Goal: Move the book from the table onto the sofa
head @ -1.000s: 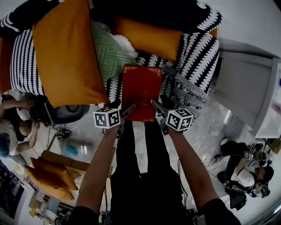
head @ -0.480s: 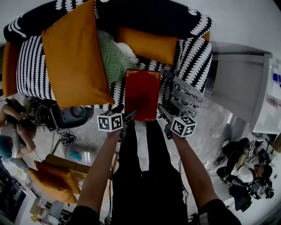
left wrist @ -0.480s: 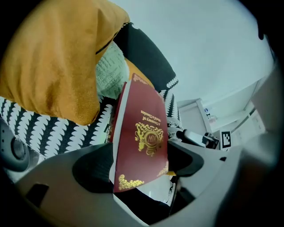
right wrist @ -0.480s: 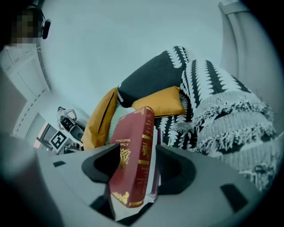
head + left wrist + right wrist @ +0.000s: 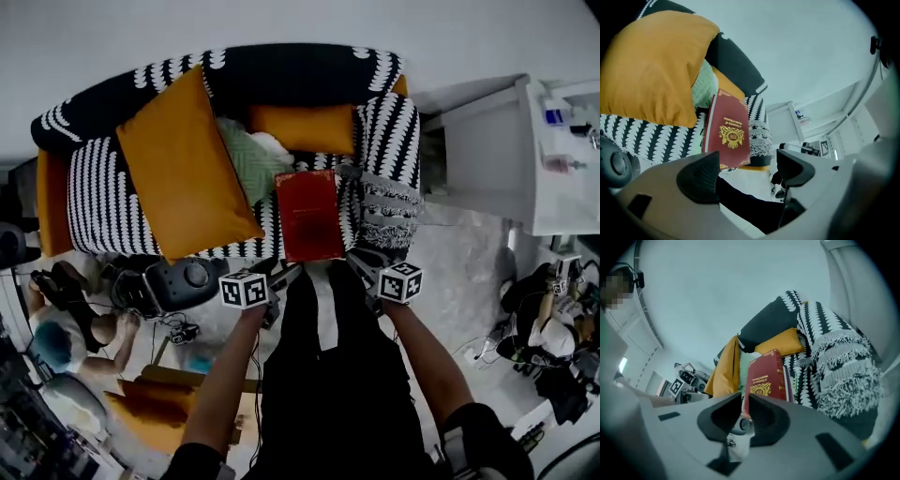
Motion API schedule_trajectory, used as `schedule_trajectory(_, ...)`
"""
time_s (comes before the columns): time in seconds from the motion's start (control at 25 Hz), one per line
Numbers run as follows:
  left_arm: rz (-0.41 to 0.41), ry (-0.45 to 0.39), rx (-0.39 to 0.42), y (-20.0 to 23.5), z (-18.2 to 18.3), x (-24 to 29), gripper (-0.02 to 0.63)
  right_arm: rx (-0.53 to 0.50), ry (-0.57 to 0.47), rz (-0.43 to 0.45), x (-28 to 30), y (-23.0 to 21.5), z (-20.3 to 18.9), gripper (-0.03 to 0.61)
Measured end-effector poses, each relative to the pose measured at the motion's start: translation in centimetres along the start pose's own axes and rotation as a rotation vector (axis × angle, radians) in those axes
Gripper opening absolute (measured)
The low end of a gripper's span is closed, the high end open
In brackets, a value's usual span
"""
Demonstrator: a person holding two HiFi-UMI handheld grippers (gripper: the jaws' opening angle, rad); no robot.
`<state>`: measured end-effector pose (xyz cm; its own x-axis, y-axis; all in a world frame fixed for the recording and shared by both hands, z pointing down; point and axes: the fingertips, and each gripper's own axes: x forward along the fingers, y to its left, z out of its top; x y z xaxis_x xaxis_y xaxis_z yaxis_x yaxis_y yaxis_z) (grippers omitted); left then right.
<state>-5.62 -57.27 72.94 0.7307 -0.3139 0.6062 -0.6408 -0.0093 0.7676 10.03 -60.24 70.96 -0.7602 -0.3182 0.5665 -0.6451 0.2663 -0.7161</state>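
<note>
The red book [image 5: 309,214] with a gold emblem lies flat on the seat of the black-and-white sofa [image 5: 103,206], between a green cushion [image 5: 246,164] and a fringed throw [image 5: 389,211]. My left gripper [image 5: 286,275] hangs just short of the book's near left corner, open and empty. In the left gripper view the book [image 5: 727,131] shows beyond the wide jaws of that gripper [image 5: 747,171]. My right gripper [image 5: 361,264] is off the near right corner. Its jaws have just been closing and stand almost together with nothing between them [image 5: 743,416]. The book [image 5: 765,376] shows past the slit.
A big orange cushion [image 5: 183,178] and a smaller one [image 5: 300,128] rest on the sofa. A white cabinet [image 5: 487,150] stands to the right. A round grey device [image 5: 183,279] and a person [image 5: 66,328] are on the floor at left, another person [image 5: 553,309] at right.
Both grippers have risen and drawn back from the book, which stays on the sofa. The right jaws have closed. The head view has pulled back and shows more of the room.
</note>
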Motion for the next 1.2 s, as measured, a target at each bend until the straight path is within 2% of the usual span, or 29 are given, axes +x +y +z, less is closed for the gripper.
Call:
schedule_trajectory(0.12,-0.056,-0.012,0.045,-2.8,0.3,-1.5,0.358,-0.011,0.022,0.046,-1.0,2.4,-0.7,0.020)
schedule_trajectory(0.16,-0.072,-0.019,0.062,-3.7,0.5,-2.1,0.320,-0.019,0.027,0.057,-1.3,3.3,-0.9,0.011)
schedule_trajectory(0.32,-0.128,-0.074,0.096,-7.2,1.2,-4.7,0.064,-0.095,0.040,0.067,-2.4,6.3,-1.4,0.009)
schedule_trajectory(0.4,-0.181,-0.085,0.097,-9.0,1.4,-5.8,0.020,-0.130,0.040,0.066,-2.6,7.5,-1.1,0.009)
schedule_trajectory(0.52,-0.252,-0.084,0.122,-11.3,2.1,-7.5,0.011,-0.180,0.014,0.077,-2.2,9.6,0.4,0.009)
schedule_trajectory(0.68,-0.301,-0.102,0.150,-13.8,1.1,-9.1,0.011,-0.230,-0.014,0.078,-3.6,12.1,0.7,0.009)
schedule_trajectory(0.84,-0.326,-0.128,0.154,-13.9,1.0,-10.3,0.011,-0.249,-0.061,0.109,-4.2,14.2,1.3,0.009)
schedule_trajectory(1.0,-0.357,-0.131,0.141,-13.4,0.9,-11.5,0.011,-0.275,-0.079,0.087,-4.3,14.6,2.4,0.009)
schedule_trajectory(1.2,-0.359,-0.122,0.156,-13.1,0.8,-12.2,0.011,-0.311,-0.024,0.072,-3.6,15.0,1.6,0.008)
